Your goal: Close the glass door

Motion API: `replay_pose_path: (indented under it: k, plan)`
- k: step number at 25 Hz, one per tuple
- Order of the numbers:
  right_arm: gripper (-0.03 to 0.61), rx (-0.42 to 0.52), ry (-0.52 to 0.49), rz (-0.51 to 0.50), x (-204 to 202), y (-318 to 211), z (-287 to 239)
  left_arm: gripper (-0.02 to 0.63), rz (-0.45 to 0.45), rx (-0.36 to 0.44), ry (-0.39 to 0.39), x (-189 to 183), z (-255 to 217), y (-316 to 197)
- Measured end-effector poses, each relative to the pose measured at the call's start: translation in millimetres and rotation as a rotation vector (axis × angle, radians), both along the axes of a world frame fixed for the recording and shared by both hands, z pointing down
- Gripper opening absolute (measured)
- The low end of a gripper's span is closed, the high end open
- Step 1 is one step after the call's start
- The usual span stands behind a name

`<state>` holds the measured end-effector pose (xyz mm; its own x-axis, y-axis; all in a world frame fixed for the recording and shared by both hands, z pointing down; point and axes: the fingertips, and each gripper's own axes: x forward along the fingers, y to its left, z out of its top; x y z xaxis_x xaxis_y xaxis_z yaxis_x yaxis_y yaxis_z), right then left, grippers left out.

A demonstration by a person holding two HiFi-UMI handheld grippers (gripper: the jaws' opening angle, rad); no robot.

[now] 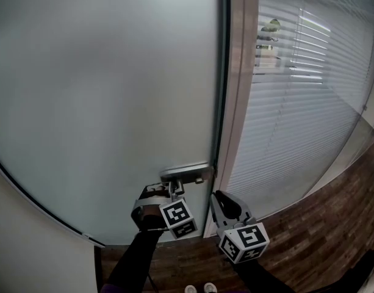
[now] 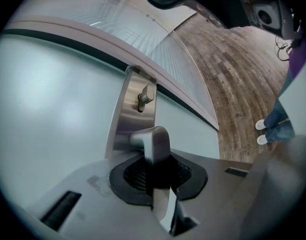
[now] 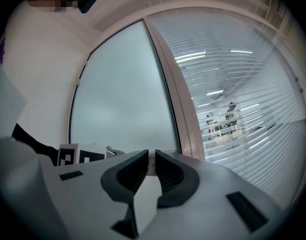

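Both left gripper jaws clamp the handle (on the glass door)

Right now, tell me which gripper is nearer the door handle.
Left. The left gripper grips the door handle; the right gripper hangs apart, lower right of it, by the door frame.

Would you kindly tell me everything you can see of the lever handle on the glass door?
The lever handle is brushed silver metal, bent at an elbow, projecting from a long metal backplate beside a small thumb-turn, at the edge of the frosted glass door. The left hand-held gripper is clamped on it.
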<state>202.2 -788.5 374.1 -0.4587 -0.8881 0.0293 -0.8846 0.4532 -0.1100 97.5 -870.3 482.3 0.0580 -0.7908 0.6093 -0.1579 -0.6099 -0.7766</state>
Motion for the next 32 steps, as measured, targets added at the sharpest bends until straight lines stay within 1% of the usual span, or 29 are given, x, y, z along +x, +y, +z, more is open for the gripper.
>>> replay_pose_path:
  k: [3,7,10,13,14,16,17,18,19,21,22,25,27,30,32]
  plan:
    - [0.040,0.004,-0.007,0.007,0.4,0.4,-3.2,0.043,0.007,0.025,-0.012,0.1,-1.3,-1.9]
    - [0.040,0.001,-0.005,-0.002,-3.0,4.7,-2.3,0.043,0.012,0.029,-0.002,1.9,-2.9,0.9]
    - [0.040,0.002,-0.001,0.002,-2.3,7.2,-3.0,0.043,0.027,0.067,-0.020,0.6,-2.9,0.8]
    - [0.040,-0.007,0.008,0.008,0.4,9.8,0.1,0.043,0.038,0.131,0.018,5.1,-12.2,4.0]
    - [0.040,-0.009,0.011,0.014,2.2,10.1,0.7,0.044,0.044,0.140,0.036,6.9,-14.3,6.1]
    - [0.040,-0.007,0.007,0.023,4.9,10.3,0.0,0.045,0.056,0.129,0.057,7.9,-13.7,9.9]
    - [0.040,-0.007,0.004,0.026,5.8,10.2,0.2,0.055,0.060,0.111,0.062,7.8,-12.1,11.6]
    - [0.040,-0.007,0.003,0.027,6.3,10.0,0.9,0.096,0.064,0.091,0.065,7.9,-9.9,13.0]
    - [0.040,-0.007,0.003,0.028,6.3,9.6,1.4,0.123,0.065,0.075,0.065,7.7,-7.4,13.9]
    - [0.040,-0.008,0.008,0.023,4.8,9.0,1.5,0.160,0.059,0.068,0.063,5.2,-3.3,13.7]
    - [0.040,-0.010,0.011,0.020,3.8,8.7,1.5,0.173,0.052,0.080,0.074,3.8,-4.1,13.5]
    - [0.040,-0.014,0.020,0.020,3.3,7.9,3.1,0.173,0.028,0.130,0.148,1.5,-20.3,19.3]
    - [0.040,-0.009,0.021,0.022,3.1,7.3,3.0,0.172,0.016,0.150,0.176,-3.4,-30.1,26.6]
    - [0.040,-0.006,0.017,0.016,-0.7,6.8,2.2,0.173,0.012,0.176,0.216,-11.5,-43.7,39.4]
    - [0.040,-0.007,0.021,0.009,-4.5,7.3,1.8,0.172,0.010,0.207,0.262,-15.8,-55.2,49.7]
